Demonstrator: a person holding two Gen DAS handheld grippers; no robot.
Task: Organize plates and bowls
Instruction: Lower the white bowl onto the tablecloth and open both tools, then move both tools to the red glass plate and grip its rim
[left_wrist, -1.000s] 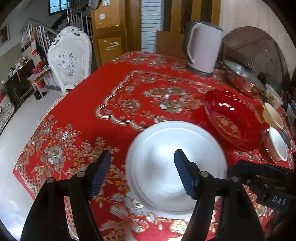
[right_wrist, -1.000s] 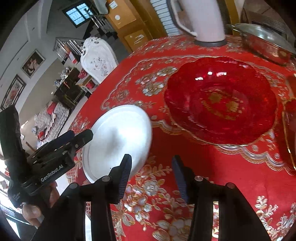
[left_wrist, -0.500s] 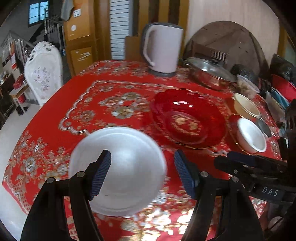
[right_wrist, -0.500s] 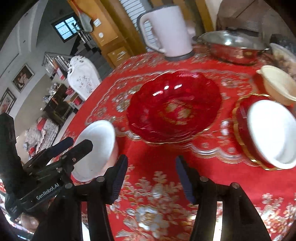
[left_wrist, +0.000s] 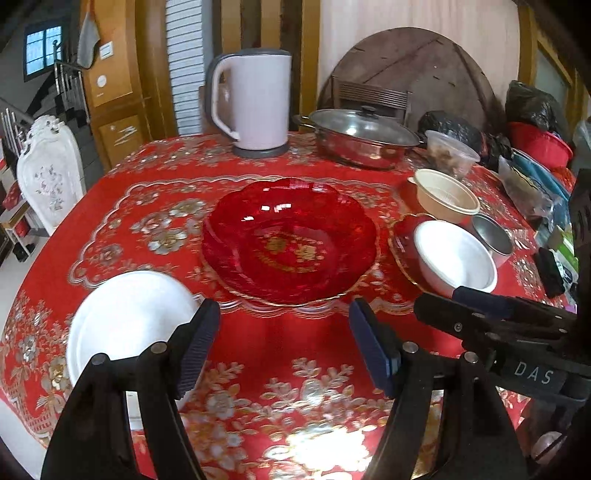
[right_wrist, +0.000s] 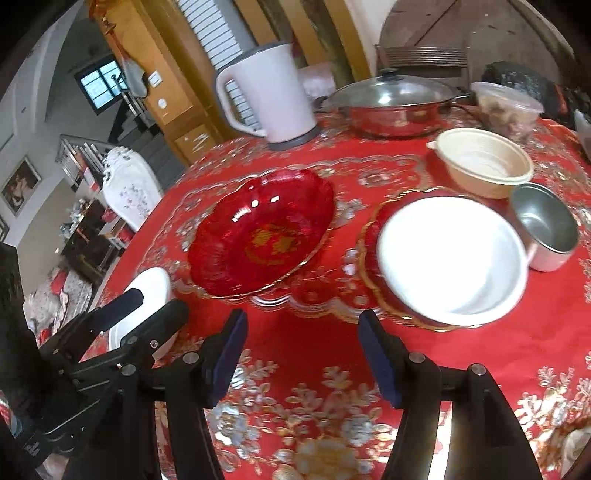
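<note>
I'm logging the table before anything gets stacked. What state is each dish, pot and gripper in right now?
white plate: flat on the cloth, empty.
red glass dish: upright, empty.
white bowl: upright, empty, sitting on a small red plate.
beige bowl: upright, empty.
metal cup: upright, empty.
steel pot: lid on.
left gripper: open, holding nothing.
right gripper: open, holding nothing.

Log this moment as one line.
left gripper: open, empty | right gripper: open, empty | white plate: near edge | red dish: centre | white bowl: on red saucer

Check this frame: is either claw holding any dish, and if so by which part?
Nothing is held. The left claw and the right claw are both open over bare tablecloth, short of the red glass plate.
</note>
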